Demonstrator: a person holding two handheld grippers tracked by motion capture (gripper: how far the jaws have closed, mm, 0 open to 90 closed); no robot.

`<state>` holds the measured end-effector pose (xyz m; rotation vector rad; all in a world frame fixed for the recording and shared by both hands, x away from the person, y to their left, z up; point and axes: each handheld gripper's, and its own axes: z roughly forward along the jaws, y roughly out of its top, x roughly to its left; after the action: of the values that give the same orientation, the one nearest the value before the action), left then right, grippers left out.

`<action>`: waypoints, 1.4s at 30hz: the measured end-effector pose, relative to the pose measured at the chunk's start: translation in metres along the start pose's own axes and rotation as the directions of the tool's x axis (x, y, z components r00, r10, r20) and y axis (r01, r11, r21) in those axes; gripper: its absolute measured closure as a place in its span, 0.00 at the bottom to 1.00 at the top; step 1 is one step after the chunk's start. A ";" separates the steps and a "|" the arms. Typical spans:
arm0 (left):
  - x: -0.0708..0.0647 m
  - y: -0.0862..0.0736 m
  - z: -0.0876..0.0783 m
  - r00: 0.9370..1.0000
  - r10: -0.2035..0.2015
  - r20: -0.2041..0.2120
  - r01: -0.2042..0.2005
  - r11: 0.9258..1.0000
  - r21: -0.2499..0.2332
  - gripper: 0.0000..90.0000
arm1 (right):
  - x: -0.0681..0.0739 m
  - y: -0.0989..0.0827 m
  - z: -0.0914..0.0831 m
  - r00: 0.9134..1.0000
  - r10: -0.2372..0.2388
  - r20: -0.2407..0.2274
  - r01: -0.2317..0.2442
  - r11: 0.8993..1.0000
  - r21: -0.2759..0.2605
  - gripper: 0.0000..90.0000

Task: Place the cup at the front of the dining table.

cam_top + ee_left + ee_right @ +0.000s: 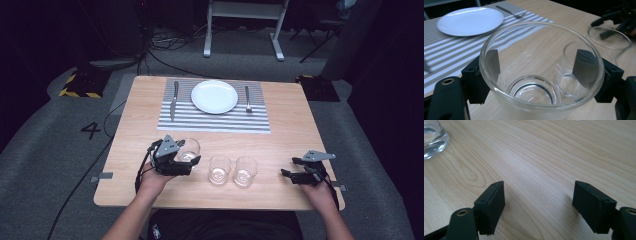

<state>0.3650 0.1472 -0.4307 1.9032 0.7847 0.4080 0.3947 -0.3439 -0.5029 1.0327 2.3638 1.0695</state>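
Risk, we judge: clear round drinking glass, clamped by left gripper, clips the neighbouring tumbler; right gripper rests wide, empty.

Left gripper near the desk's front-left edge — jaws clamped around a glass; right gripper by the front-right corner — jaws spread, empty.
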 end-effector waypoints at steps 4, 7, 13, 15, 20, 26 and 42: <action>0.008 0.014 -0.003 0.998 -0.029 -0.059 0.029 1.000 -0.003 0.22 | 0.000 0.000 0.000 1.000 -0.001 0.003 0.001 1.000 0.002 0.29; 0.012 0.020 -0.004 0.997 -0.023 -0.077 0.022 1.000 -0.004 0.22 | 0.000 0.000 0.000 1.000 0.003 0.004 -0.003 1.000 0.001 0.29; 0.019 0.041 -0.005 0.996 -0.029 -0.082 0.031 0.999 0.016 0.22 | 0.000 0.000 0.000 1.000 0.009 0.010 -0.009 1.000 0.002 0.29; 0.020 0.045 -0.005 0.997 -0.029 -0.076 0.031 0.999 0.031 0.22 | 0.000 0.000 0.000 1.000 0.010 0.013 -0.011 1.000 0.002 0.29; 0.023 0.063 -0.005 0.992 -0.027 -0.120 0.029 0.999 0.014 0.22 | 0.000 0.000 0.000 1.000 0.014 0.014 -0.014 1.000 0.003 0.28; 0.024 0.081 -0.005 0.988 -0.019 -0.152 0.020 1.000 0.005 0.22 | 0.000 0.000 0.001 1.000 0.009 0.007 -0.009 1.000 0.007 0.26; 0.040 0.116 0.008 0.967 -0.124 -0.222 0.118 0.992 -0.038 0.22 | 0.002 0.001 0.001 1.000 0.006 0.006 -0.006 1.000 0.010 0.25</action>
<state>0.4389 0.1349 -0.3326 1.7948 1.0347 0.5606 0.3942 -0.3421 -0.5029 1.0452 2.3652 1.0567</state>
